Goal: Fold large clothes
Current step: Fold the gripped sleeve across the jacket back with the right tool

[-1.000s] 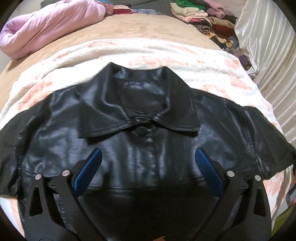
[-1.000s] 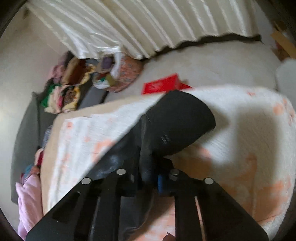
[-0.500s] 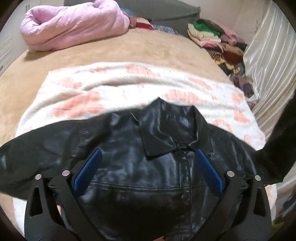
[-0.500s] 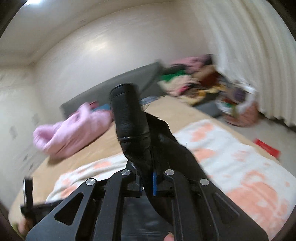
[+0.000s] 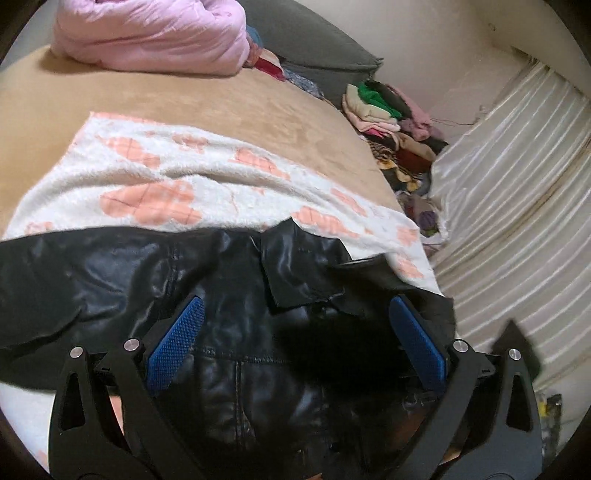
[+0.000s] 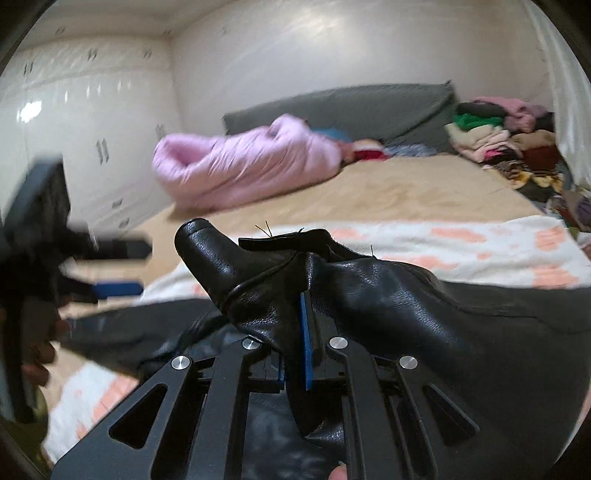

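Note:
A black leather jacket (image 5: 236, 295) lies front up on a white blanket with pink patches (image 5: 166, 177) on the bed. My left gripper (image 5: 295, 332) is open and empty, held just above the jacket's chest below the collar (image 5: 291, 269). My right gripper (image 6: 299, 332) is shut on the jacket's sleeve (image 6: 236, 273), which it holds lifted over the jacket's body; the cuff end sticks up to the left. The left gripper also shows blurred at the left of the right wrist view (image 6: 110, 266).
A pink puffy quilt (image 5: 147, 33) lies at the far end of the tan bed (image 5: 221, 110) by a grey headboard (image 6: 332, 107). Piles of folded clothes (image 5: 391, 122) sit at the far right. A white pleated curtain (image 5: 509, 206) hangs along the right side.
My right gripper has swung the sleeve up and across over the jacket's body. My left gripper has drawn back and turned right, so the jacket sits lower in its view.

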`<state>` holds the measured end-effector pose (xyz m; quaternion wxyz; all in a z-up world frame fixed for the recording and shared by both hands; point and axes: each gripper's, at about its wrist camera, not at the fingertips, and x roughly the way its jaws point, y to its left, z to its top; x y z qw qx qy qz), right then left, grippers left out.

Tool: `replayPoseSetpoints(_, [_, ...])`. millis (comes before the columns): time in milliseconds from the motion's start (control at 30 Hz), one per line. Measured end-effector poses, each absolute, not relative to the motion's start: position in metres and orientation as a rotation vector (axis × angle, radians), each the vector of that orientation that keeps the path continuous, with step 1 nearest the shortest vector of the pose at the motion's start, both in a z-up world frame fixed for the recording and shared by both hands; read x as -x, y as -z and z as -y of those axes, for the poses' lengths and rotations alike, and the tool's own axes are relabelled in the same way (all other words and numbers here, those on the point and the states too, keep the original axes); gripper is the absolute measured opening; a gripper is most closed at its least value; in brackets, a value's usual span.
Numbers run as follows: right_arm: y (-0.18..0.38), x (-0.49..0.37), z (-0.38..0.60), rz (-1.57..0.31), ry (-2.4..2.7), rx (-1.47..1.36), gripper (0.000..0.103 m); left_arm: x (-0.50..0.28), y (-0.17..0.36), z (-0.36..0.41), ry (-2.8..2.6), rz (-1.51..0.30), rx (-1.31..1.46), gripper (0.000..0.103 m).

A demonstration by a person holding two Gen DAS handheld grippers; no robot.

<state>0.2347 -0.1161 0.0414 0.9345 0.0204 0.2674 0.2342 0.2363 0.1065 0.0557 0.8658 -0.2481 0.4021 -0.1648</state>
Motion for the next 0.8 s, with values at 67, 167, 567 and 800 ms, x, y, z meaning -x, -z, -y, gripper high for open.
replayPoseSetpoints(67, [-0.025, -0.237, 0.096, -0.583, -0.493, -0.021, 0.006, -0.236, -0.047, -0.112, 0.359, -0.854, 0.546, 0.094])
replayPoseSetpoints(167, [0.003, -0.244, 0.066, -0.668, -0.504, 0.015, 0.01, -0.237, -0.032, -0.12, 0.352, -0.878, 0.582, 0.094])
replayPoseSetpoints(567, [-0.01, -0.184, 0.106, -0.712, -0.66, -0.029, 0.099, -0.249, 0.026, -0.12, 0.291, -1.031, 0.567, 0.094])
replayPoseSetpoints(800, [-0.013, -0.177, 0.195, -0.695, -0.498, -0.091, 0.065, -0.259, 0.058, -0.1, 0.197, -1.096, 0.506, 0.084])
